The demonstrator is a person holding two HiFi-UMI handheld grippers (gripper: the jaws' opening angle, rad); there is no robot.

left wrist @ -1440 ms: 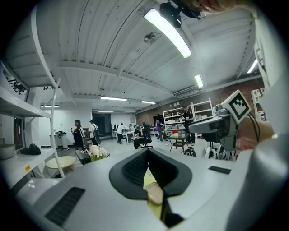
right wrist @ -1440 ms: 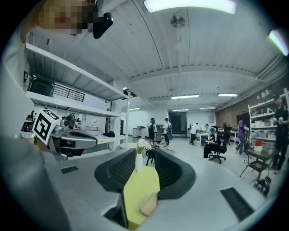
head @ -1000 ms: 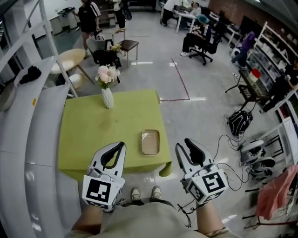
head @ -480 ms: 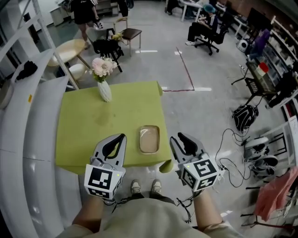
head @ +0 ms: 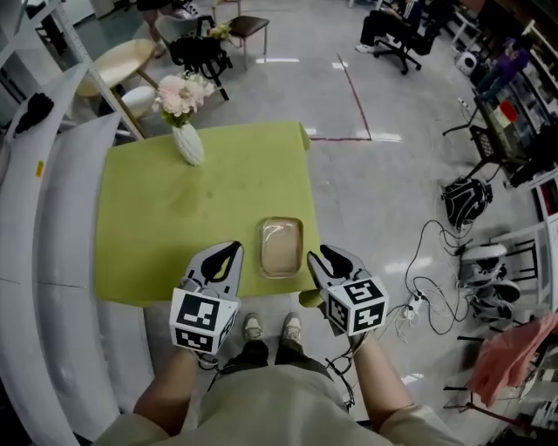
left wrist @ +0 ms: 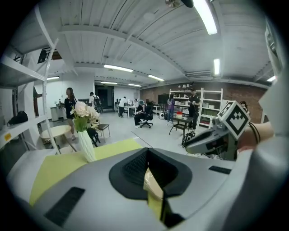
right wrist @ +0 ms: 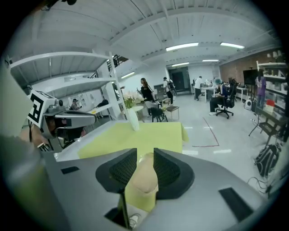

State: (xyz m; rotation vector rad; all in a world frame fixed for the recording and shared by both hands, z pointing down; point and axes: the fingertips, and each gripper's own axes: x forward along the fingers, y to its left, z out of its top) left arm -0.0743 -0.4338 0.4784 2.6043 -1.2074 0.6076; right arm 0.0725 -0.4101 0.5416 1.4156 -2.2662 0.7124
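Standing at the near edge of the bench (head: 148, 235), the person has both shoes (head: 253, 327) on the floor, nearer than the beige tray (head: 281, 246). The left gripper (head: 228, 253) is held just left of the tray and does not touch it. Its fingers are released with only a narrow gap, and the left gripper view shows a strip of the tray and green cloth through this gap. The right gripper (head: 323, 257) is just right of the tray, by the bench edge. Its fingers are released more widely and grasp nothing; the tray appears between them, but lies farther ahead. The tray lies flat on the front right part of the bench. Well beyond the tray, to its left, a white vase (head: 188, 144) with pale flowers stands upright. Farther behind the tray, a round table (head: 109, 65) and a chair (head: 248, 24) stand on the floor.
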